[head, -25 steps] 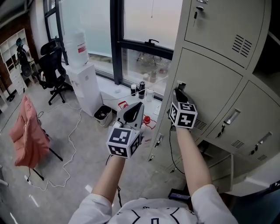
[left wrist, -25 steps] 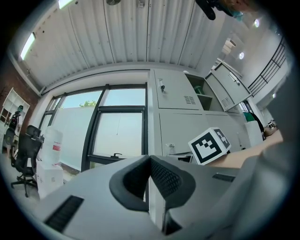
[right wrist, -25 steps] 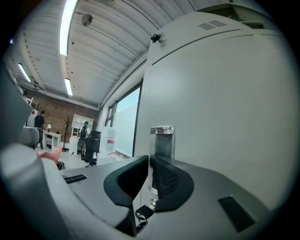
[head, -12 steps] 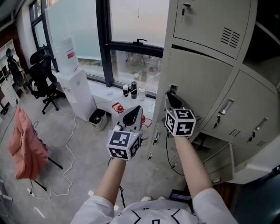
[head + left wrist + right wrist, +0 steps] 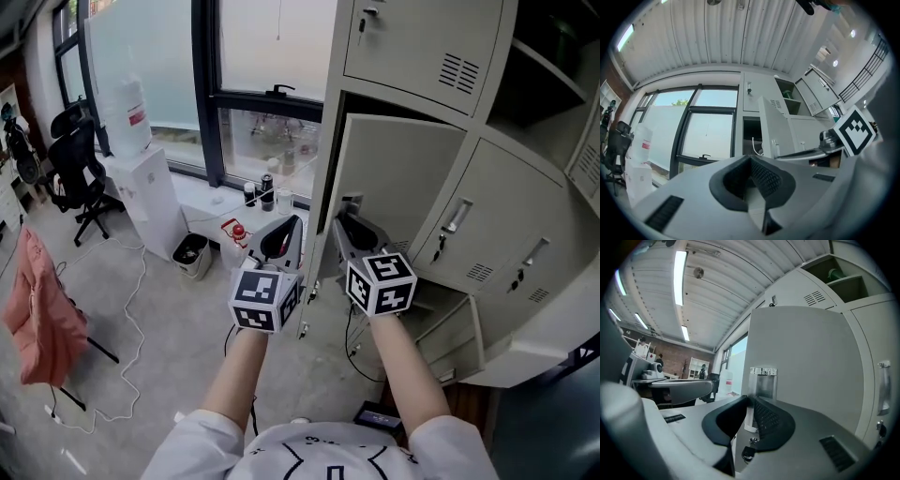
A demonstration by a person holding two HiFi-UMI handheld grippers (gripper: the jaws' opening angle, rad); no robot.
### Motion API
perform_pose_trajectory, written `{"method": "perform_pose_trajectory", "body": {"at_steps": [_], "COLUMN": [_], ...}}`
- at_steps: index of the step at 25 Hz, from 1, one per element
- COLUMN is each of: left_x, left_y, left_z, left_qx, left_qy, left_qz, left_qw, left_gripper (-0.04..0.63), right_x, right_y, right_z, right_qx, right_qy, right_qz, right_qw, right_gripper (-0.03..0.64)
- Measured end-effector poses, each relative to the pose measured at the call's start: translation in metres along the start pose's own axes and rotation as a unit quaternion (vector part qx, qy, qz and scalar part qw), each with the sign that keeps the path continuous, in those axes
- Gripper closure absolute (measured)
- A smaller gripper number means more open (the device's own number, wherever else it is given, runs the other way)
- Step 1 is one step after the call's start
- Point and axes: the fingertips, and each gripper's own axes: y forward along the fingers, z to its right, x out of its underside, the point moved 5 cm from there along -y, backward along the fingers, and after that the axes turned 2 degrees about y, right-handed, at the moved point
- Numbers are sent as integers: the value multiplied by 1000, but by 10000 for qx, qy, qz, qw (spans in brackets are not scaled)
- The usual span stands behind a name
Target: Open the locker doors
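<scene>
The grey locker door (image 5: 403,178) stood ajar. My right gripper (image 5: 343,221), its jaws just loosening, pinched the door's handle (image 5: 764,380). My left gripper (image 5: 751,160), beside the door, was closed and empty.

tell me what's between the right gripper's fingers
The locker door's metal handle, gripped, in the right gripper view; the fingers have just been opening slightly.

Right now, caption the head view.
Right gripper, jaws just opened slightly on the handle, holds a locker door ajar; left gripper hovers shut.
</scene>
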Motion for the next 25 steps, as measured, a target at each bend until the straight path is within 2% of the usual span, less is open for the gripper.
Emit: {"method": "perform_pose_trajectory", "body": {"at_steps": [6, 11, 14, 16, 18, 20, 23, 25], "left_x": [-2, -4, -5, -6, -6, -5, -3, -2], "left_y": [-10, -22, -28, -31, -33, -34, -34, -35], "left_z": [28, 55, 69, 78, 87, 97, 110, 117], "left_qx": [-42, 35, 100, 144, 215, 301, 379, 423], "left_qy": [-134, -89, -28, 29, 57, 73, 47, 26], "left_qz": [1, -52, -69, -71, -96, -150, -174, -197], "left_qw": [9999, 9999, 9999, 9999, 9997, 9994, 9991, 9989], "left_gripper": [580, 580, 580, 580, 580, 580, 580, 580], "right_x": [-2, -2, -3, -2, -1, -1, 0, 1], "right_y": [-45, -84, -108, -121, -131, -136, -136, -137], "right_z": [-3, 2, -2, -11, -15, -13, -9, -8], "right_qx": [-432, -677, -1140, -1342, -1090, -522, 192, 377], "right_qy": [159, 364, 515, 427, 71, -428, -1045, -1234], "right_qz": [124, 370, 560, 568, 502, 448, 246, 156], "right_qw": [9989, 9964, 9906, 9884, 9928, 9967, 9940, 9915], "right_gripper": [561, 558, 551, 551, 550, 543, 518, 512]}}
